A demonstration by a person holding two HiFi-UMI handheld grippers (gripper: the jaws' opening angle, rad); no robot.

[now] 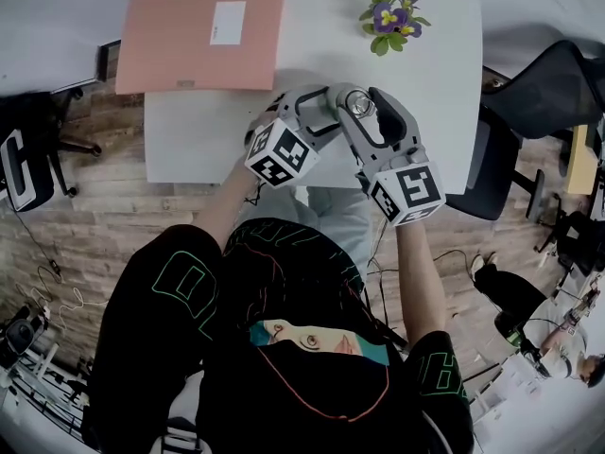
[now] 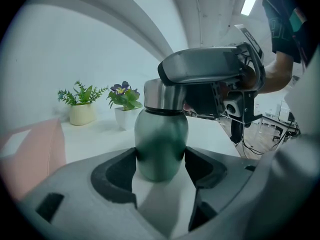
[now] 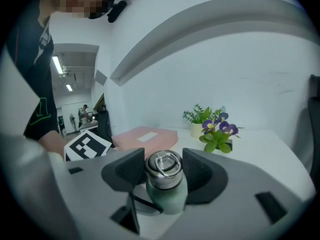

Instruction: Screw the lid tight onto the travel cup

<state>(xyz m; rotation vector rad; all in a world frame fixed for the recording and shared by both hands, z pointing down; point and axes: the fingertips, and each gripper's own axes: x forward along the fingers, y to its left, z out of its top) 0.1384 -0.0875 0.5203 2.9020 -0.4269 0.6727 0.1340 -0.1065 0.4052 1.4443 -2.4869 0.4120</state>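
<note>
A green travel cup point(image 2: 161, 144) stands on the white table point(image 1: 208, 130) near its front edge. Its steel lid point(image 3: 163, 164), with a ring handle on top, sits on the cup's neck. My left gripper point(image 2: 160, 166) comes in from the side, its pads pressed on both flanks of the green body. My right gripper point(image 3: 163, 168) reaches down from above, and its dark pads close round the lid. In the head view both grippers meet over the cup's lid point(image 1: 360, 103), the left gripper point(image 1: 324, 112) at its left and the right gripper point(image 1: 371, 113) at its right.
A pink envelope point(image 1: 203, 34) lies at the table's far left. A potted purple flower point(image 1: 392, 19) stands at the back, with a second small green plant point(image 2: 81, 106) beside it. A black chair point(image 1: 548, 93) is to the table's right.
</note>
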